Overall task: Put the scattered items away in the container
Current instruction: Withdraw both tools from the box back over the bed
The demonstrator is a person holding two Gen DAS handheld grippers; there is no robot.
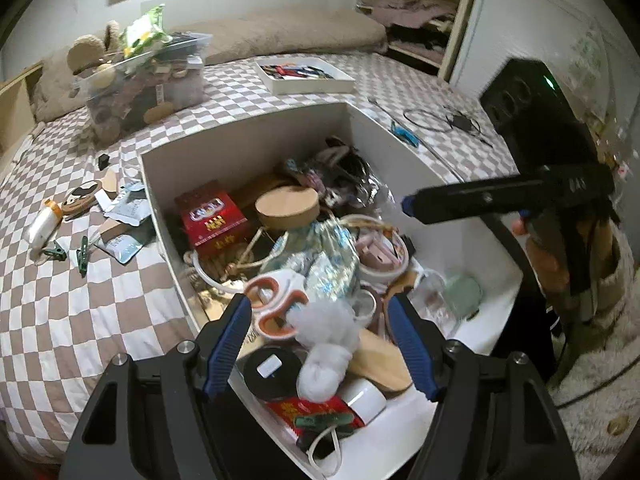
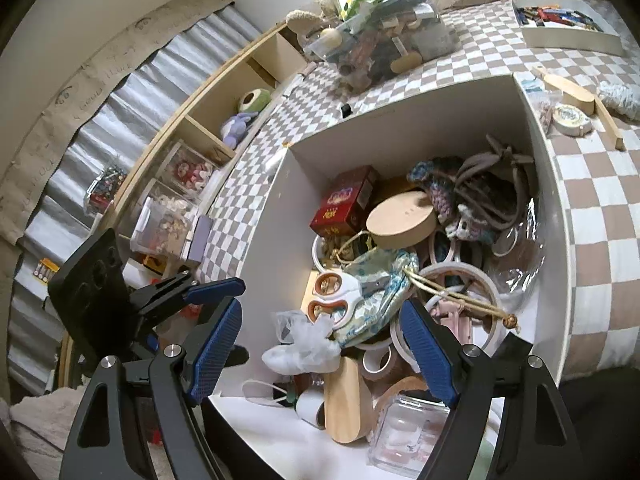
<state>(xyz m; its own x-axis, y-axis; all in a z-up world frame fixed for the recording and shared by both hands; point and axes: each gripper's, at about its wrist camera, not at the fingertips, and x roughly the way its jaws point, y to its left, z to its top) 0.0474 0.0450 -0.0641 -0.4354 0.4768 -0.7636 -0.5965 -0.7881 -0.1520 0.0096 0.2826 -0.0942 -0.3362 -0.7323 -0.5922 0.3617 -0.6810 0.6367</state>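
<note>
left wrist view: the left hand-held gripper (image 1: 320,340) hangs over the near end of the white box (image 1: 248,136), jaws wide with nothing pressed between them. under it lie orange-handled scissors (image 1: 276,300), a white plastic wad (image 1: 328,332), a wooden piece (image 1: 380,356) and a black round lid (image 1: 272,372). deeper in the box sit a red carton (image 1: 212,216), a round wooden case (image 1: 286,206), a blue-patterned pouch (image 1: 324,256) and tape rolls (image 1: 384,256). on the checkered bed (image 1: 80,320), left of the box, lie green clips (image 1: 82,254), torn packets (image 1: 120,236) and a small white bottle (image 1: 44,226). a clear bin (image 1: 148,84) and a white tray (image 1: 304,76) stand farther back.

right wrist view: the right hand-held gripper (image 2: 320,352) is also wide, holding nothing, above the same box (image 2: 400,120). the scissors (image 2: 340,292), pouch (image 2: 376,292), wad (image 2: 304,348), carton (image 2: 344,200) and case (image 2: 400,216) show inside; knitted items (image 2: 472,196) fill the far corner. a clear square case (image 2: 408,436) sits at the near edge. the left gripper (image 2: 192,300) stands beside the box's left wall.
</note>
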